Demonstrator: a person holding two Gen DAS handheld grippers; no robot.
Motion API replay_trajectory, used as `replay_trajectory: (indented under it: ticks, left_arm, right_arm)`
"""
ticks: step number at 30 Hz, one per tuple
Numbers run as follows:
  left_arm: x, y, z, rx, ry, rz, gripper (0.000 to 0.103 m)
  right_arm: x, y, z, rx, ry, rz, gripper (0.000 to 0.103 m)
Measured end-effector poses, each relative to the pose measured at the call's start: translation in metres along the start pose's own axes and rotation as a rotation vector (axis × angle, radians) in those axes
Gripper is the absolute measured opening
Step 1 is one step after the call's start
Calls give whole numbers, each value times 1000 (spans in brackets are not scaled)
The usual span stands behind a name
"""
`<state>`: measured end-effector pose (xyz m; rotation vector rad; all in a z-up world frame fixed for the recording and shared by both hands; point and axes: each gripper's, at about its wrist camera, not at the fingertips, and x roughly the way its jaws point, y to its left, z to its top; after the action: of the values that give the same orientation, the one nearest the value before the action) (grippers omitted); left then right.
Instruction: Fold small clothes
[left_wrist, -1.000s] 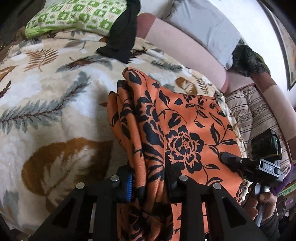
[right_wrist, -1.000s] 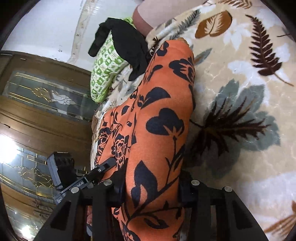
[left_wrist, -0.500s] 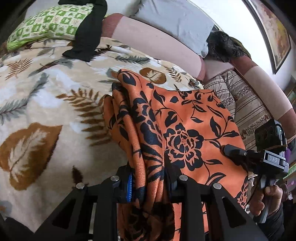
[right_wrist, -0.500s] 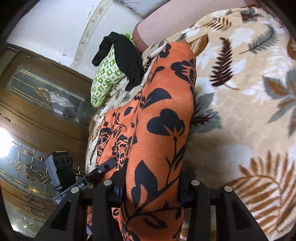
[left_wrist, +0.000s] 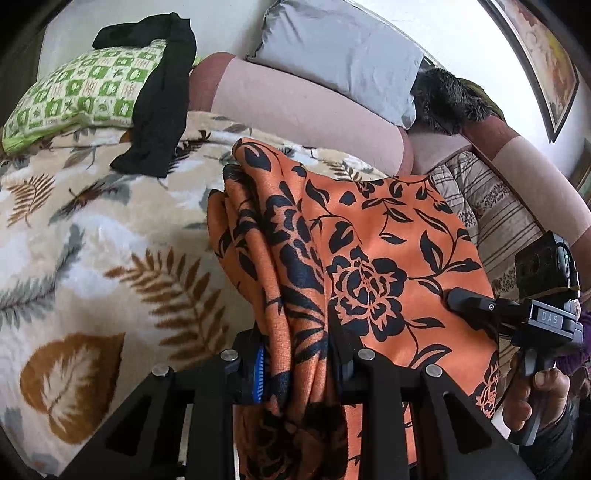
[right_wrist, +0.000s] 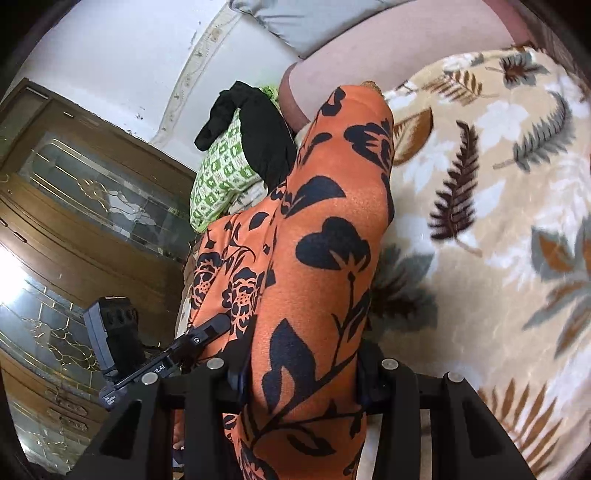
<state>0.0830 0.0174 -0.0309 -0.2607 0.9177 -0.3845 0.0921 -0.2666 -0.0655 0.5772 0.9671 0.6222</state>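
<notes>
An orange cloth with black flowers hangs stretched between both grippers above a leaf-patterned blanket. My left gripper is shut on a bunched edge of it. In the right wrist view the same orange cloth runs up from my right gripper, which is shut on a thick fold. The right gripper also shows at the right of the left wrist view, held by a hand. The left gripper shows at the lower left of the right wrist view.
A green checked pillow with a black garment draped over it lies at the back left. A pink bolster, a grey pillow and a dark furry item line the back. A wooden glazed door stands left.
Both grippers have risen with the cloth and drawn back; more of the pillows, bolster and wall shows now. The grips on the cloth are unchanged.
</notes>
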Motion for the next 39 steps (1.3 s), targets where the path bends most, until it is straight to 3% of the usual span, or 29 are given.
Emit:
replay_trajectory:
  ticks: [22, 39]
  left_arm:
    - [34, -12, 40, 26, 6, 0, 28]
    - [102, -2, 40, -1, 53, 37, 28]
  right_arm:
    - [-3, -17, 54, -4, -12, -13, 44]
    - [29, -68, 71, 50, 19, -39, 44]
